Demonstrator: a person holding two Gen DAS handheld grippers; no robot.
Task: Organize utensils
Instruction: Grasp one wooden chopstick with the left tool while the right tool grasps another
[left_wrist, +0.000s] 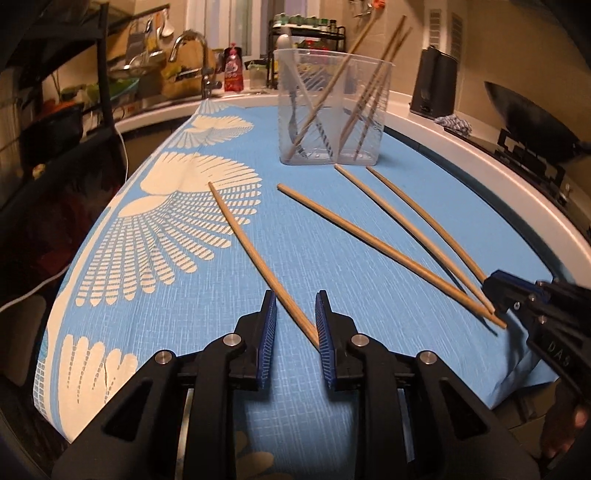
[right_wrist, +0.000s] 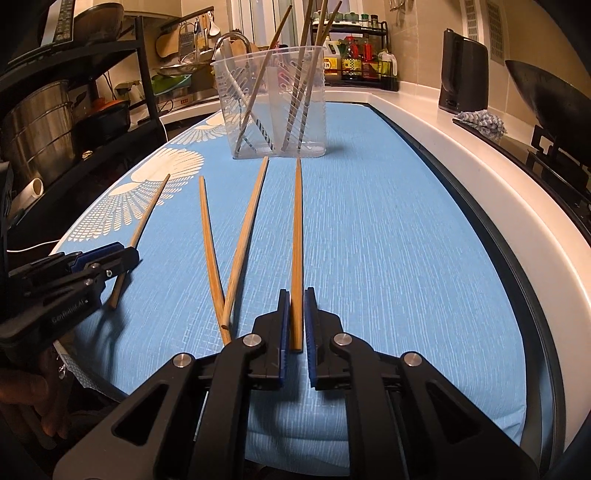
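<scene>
Four wooden chopsticks lie on the blue cloth (left_wrist: 369, 332) in front of a clear plastic holder (left_wrist: 332, 110) that has several chopsticks standing in it. My left gripper (left_wrist: 295, 299) is open. The leftmost chopstick (left_wrist: 255, 258) runs slantwise between its pads and only brushes the right pad near its end. My right gripper (right_wrist: 296, 291) is shut on the near end of the rightmost chopstick (right_wrist: 296, 229), which lies flat and points at the holder (right_wrist: 273, 103). Two more chopsticks (right_wrist: 240, 243) cross between the grippers. In the right wrist view the left gripper (right_wrist: 127, 254) hovers over its chopstick.
The white counter rim (right_wrist: 480, 177) curves along the right. Behind it are a wok (right_wrist: 546, 96), a black appliance (right_wrist: 463, 81) and a crumpled rag (right_wrist: 480, 122). A faucet (left_wrist: 192, 55) and a bottle rack (right_wrist: 354, 59) stand at the back. A dark shelf with pots (right_wrist: 44, 125) is at the left.
</scene>
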